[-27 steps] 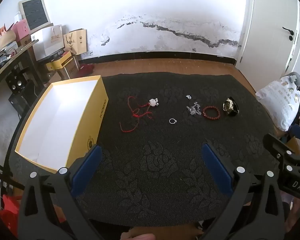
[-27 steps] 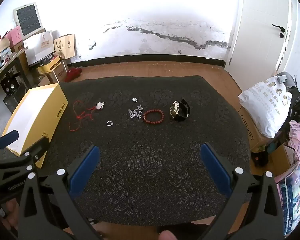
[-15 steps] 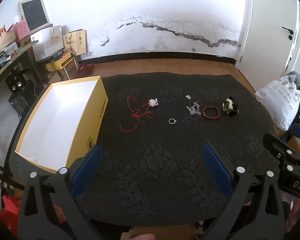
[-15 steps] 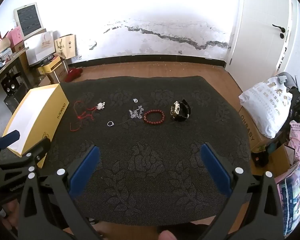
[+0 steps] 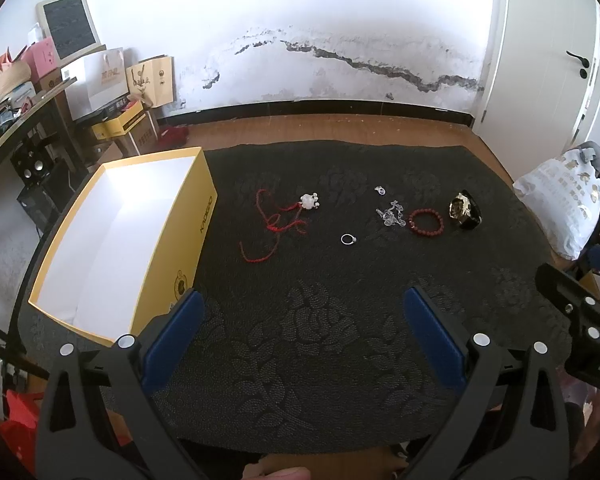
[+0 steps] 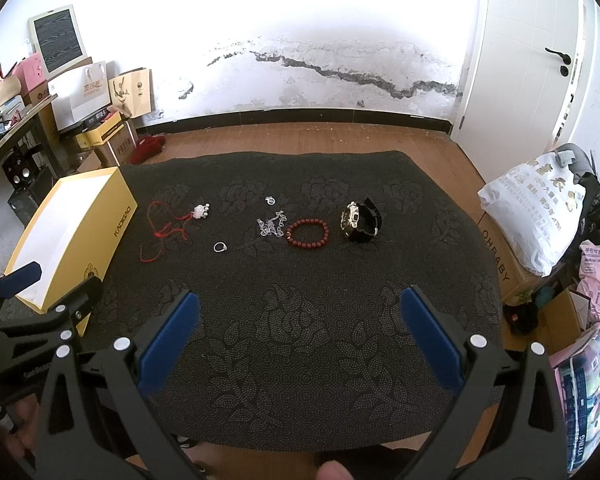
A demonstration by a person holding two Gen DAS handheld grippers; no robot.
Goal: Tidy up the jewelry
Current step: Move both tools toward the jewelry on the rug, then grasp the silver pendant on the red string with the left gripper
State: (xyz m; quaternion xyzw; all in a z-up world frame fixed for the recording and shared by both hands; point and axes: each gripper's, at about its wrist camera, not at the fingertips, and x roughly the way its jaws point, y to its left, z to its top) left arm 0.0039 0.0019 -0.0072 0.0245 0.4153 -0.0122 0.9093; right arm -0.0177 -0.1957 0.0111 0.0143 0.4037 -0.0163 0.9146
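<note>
Right wrist: both tools (image 6: 300,320) (image 5: 300,322) gape over embossed black cloth (image 6: 300,360), beaded bracelet (image 6: 309,234).

On your mat (image 6: 300,320), the box (image 6: 72,232) sits left; rightward lie the cord necklace (image 6: 168,228), ring (image 6: 220,246), chain (image 6: 271,225), bead bracelet (image 6: 309,233), then watch (image 6: 360,220).

Your left wrist camera sits above the near edge of the dark mat (image 5: 300,360), looking forward and down between its own blue fingertips (image 5: 176,328), with the yellow box (image 5: 196,232) close on its left. Your right wrist camera looks the same way from further right, so that box (image 6: 112,224) falls away to the left edge. Both views share the mat (image 6: 300,340), the row of jewelry across its middle, and the cracked white wall (image 6: 340,72) behind, all well ahead of you
</note>
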